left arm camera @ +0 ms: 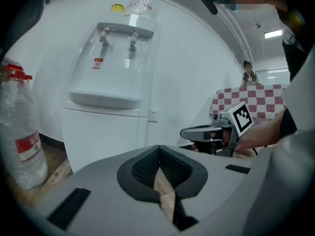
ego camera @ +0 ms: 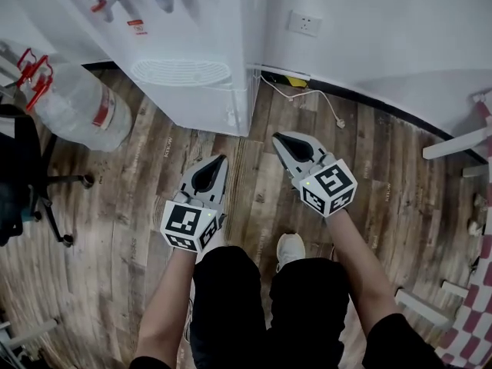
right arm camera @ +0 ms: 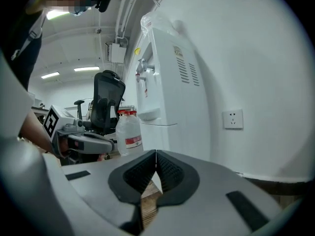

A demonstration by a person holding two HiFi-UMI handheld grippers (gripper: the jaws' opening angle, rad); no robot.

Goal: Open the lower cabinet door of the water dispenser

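Wood floor (ego camera: 115, 229) bears the water dispenser (ego camera: 192, 44), top cropped in head view.

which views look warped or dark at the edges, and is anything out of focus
Head view: evenly lit and sharp, though the water dispenser leans and the floor planks bow. Left gripper view: fisheye with black corners, the left gripper slightly soft up close. Right gripper view: same dark rim, right gripper soft, a ceiling light blown out.
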